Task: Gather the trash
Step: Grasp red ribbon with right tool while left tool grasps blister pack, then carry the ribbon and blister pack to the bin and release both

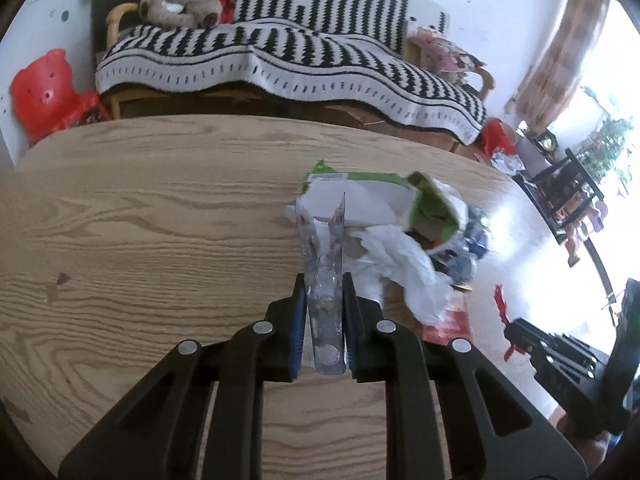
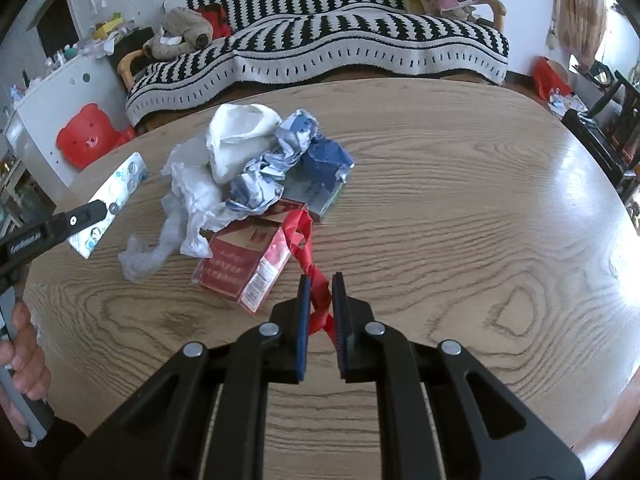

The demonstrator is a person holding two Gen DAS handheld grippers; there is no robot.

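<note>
A pile of trash lies on the wooden table (image 2: 460, 208): white plastic bags (image 2: 236, 140), crumpled blue-and-white paper (image 2: 280, 164), a red carton in clear wrap (image 2: 240, 268) and a green-and-white box (image 1: 400, 196). My left gripper (image 1: 324, 280) is shut on a clear blister pack (image 1: 322, 264), held above the table beside the pile; the pack also shows in the right wrist view (image 2: 116, 188). My right gripper (image 2: 320, 280) is shut on a red ribbon (image 2: 308, 248) that runs to the red carton.
A sofa with a black-and-white striped blanket (image 2: 360, 44) stands behind the table, with a plush toy (image 2: 180, 32) on it. A red bear-shaped stool (image 2: 84, 140) stands at the left. Dark chairs (image 2: 608, 128) stand at the right.
</note>
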